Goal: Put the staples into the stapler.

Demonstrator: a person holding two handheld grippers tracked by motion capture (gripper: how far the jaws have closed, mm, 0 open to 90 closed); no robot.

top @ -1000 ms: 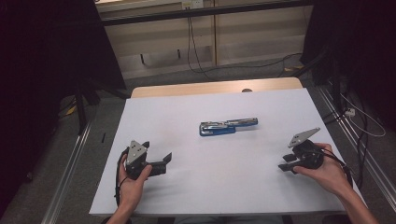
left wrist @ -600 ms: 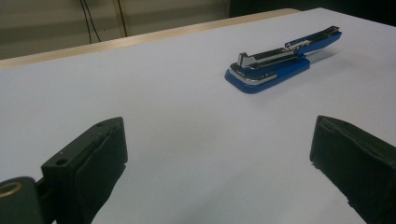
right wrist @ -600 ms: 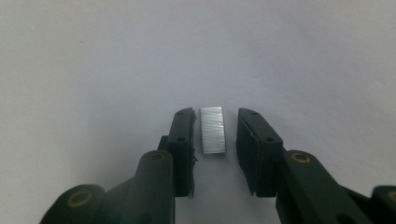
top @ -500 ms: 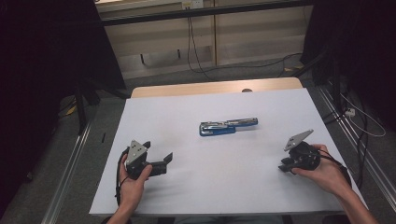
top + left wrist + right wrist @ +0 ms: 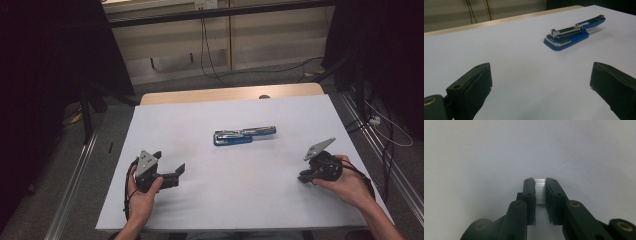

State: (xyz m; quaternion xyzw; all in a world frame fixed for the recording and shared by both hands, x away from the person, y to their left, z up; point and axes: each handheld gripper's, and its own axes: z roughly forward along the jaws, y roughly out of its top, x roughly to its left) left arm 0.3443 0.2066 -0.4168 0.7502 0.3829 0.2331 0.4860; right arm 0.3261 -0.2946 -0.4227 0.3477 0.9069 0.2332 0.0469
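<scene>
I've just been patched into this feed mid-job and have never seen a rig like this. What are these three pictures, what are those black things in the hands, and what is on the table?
There is no robot here: a person sits at the white table and holds a hand tool with black two-jaw tongs in each hand.

The high view looks down from above the person's side. The left tongs show at its left, the right tongs at its right.

The other two pictures come from small cameras riding on the tools, looking along their jaws.

In the left gripper view the jaws stand wide apart and empty, facing the blue and silver metal stapler, which lies opened out in the middle of the table.

In the right gripper view the right tongs are closed on a small ribbed silver strip, probably staples.
</scene>
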